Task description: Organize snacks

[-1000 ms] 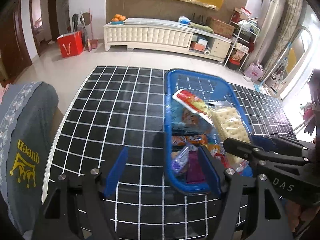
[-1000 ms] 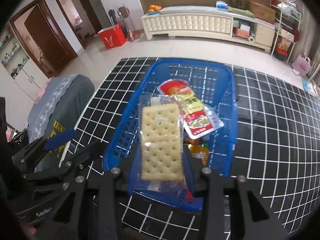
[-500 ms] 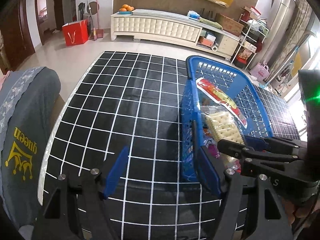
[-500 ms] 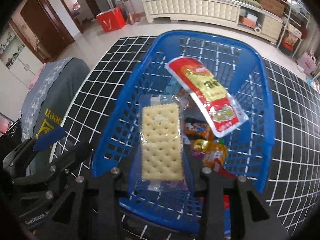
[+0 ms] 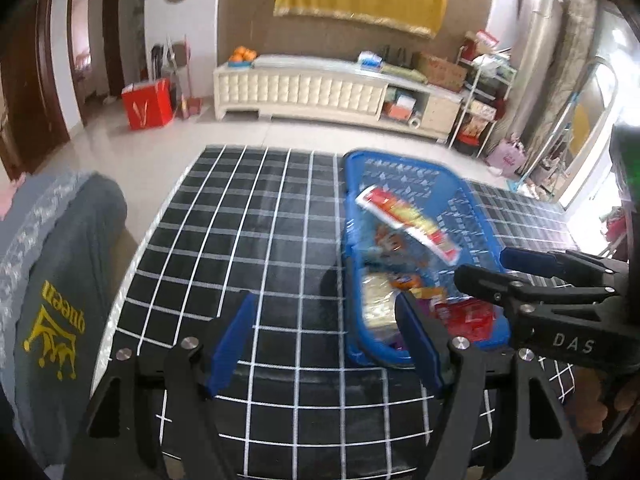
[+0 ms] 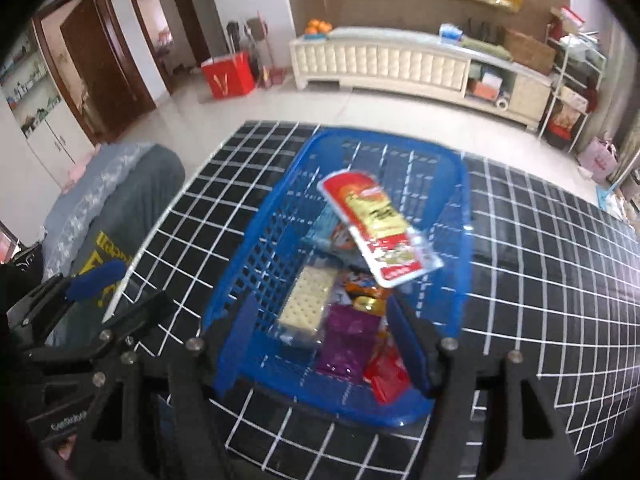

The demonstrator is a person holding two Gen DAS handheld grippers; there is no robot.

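I see the blue basket [image 6: 256, 240] sitting on the black grid-lined counter [image 5: 256, 240], and it holds the whole lot of snacks. A long red and yellow packet [image 6: 378, 226] leans across its upper half. Lower down lies the cracker pack [image 6: 306, 298] in clear wrap, close against the basket's left wall, with a purple packet [image 6: 348, 340] just beside it on the right and a red packet [image 6: 386, 374] at the near right corner. Small orange wrappers [image 6: 362, 286] sit between these and the long packet.

My right tool [image 6: 326, 346] hangs over the near end of the basket. Its jaws are opening, and nothing is pressed between them; the cracker pack lies loose on the basket floor, below and a little ahead of the left finger.

My left tool [image 5: 324, 338] stands open and empty over bare counter, just to the left of the basket, its right finger overlapping the basket's near left corner in view.

The basket stands toward the right half of the counter. Left of it the grid surface is wide and bare out to the edge, where a grey cushion [image 5: 52, 280] with yellow print butts against the counter. Beyond the far edge lies tiled floor [image 5: 280, 136].
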